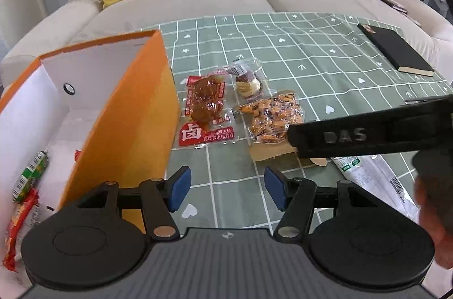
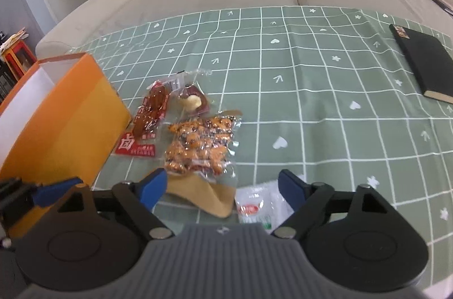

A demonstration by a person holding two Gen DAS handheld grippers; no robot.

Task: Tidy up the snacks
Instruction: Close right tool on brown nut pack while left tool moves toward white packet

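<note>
Both tongs wide, left tongs [image 1: 226,191] beside orange box [image 1: 136,112], right tongs [image 2: 220,190] over peanut packet [image 2: 201,151], black notebook [image 2: 421,64] well apart

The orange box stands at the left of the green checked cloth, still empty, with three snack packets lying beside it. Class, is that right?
Not quite. The orange box is not empty: the left wrist view shows a green packet and a red packet inside. The rest holds.

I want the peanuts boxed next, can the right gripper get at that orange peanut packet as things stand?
Probably yes. The right gripper is open, and the peanut packet lies just ahead on the tablecloth, nothing on top of it.
</note>
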